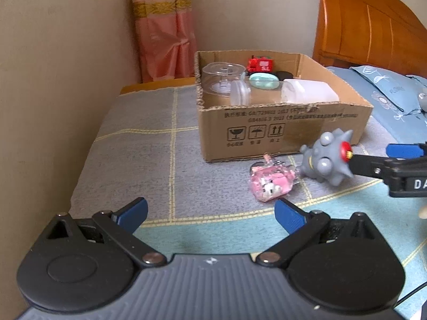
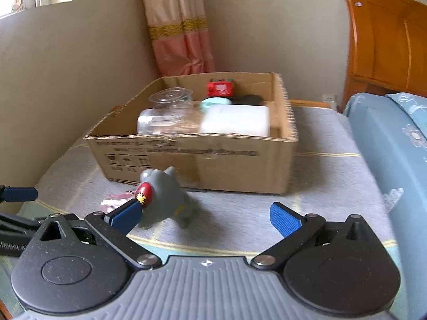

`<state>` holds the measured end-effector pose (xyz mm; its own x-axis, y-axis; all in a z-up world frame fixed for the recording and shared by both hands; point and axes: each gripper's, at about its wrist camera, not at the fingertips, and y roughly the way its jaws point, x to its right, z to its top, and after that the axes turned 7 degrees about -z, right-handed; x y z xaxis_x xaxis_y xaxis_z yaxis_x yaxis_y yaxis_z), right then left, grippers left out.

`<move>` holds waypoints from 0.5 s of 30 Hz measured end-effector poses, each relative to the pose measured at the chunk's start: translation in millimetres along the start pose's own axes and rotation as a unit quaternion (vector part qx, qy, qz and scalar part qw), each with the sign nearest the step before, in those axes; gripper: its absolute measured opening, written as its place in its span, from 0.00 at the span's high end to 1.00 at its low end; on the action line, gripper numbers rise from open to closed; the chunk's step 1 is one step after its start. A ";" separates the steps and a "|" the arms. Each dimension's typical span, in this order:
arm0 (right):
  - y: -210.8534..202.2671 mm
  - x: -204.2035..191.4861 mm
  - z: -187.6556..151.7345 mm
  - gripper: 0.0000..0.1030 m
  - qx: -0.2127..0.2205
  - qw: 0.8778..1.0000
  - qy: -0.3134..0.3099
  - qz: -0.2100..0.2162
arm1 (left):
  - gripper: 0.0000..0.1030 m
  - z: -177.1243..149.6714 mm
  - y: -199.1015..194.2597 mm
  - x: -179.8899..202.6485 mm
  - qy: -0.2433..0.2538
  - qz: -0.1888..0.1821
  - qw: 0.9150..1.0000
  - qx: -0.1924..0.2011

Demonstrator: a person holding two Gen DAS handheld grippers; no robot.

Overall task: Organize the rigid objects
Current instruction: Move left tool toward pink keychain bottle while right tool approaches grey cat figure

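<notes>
Covering the whole work surface, a grey checked blanket (image 1: 138,160) lies on a bed beside a wooden headboard (image 1: 373,26) and a pink curtain (image 1: 165,40). On it sits an open cardboard box (image 1: 280,130) already holding a clear plastic container (image 1: 221,76), a white tub (image 1: 309,92), a mint-green case (image 1: 264,81) and a red toy vehicle (image 1: 260,64). Just in front of the box stands a grey spiky toy figure (image 2: 170,197) with a red eye, and beside it lies a pink transparent charm (image 1: 269,181). The right gripper (image 2: 205,216) is spread wide and holds nothing, its left pad touching the figure. The left gripper (image 1: 210,213) hangs wide open and empty, short of the charm.
</notes>
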<state>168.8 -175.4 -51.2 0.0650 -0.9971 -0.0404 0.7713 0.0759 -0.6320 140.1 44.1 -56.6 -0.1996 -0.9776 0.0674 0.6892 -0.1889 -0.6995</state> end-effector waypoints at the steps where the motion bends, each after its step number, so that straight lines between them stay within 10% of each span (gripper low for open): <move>1: -3.0 5.4 -1.9 0.00 0.000 1.000 0.002 -0.005 | 0.02 0.0 0.0 1.1 0.002 -0.001 1.000 0.000; 15: -5.6 58.6 -31.4 0.00 -0.032 0.996 0.020 -0.076 | 0.02 0.6 0.0 6.8 0.012 -0.004 1.000 -0.001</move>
<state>148.4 -234.6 -74.4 -0.0752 -0.9967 0.0292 0.7286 -0.0749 -0.6809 139.1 37.4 -55.7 -0.2222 -0.9735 0.0550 0.6864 -0.1963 -0.7003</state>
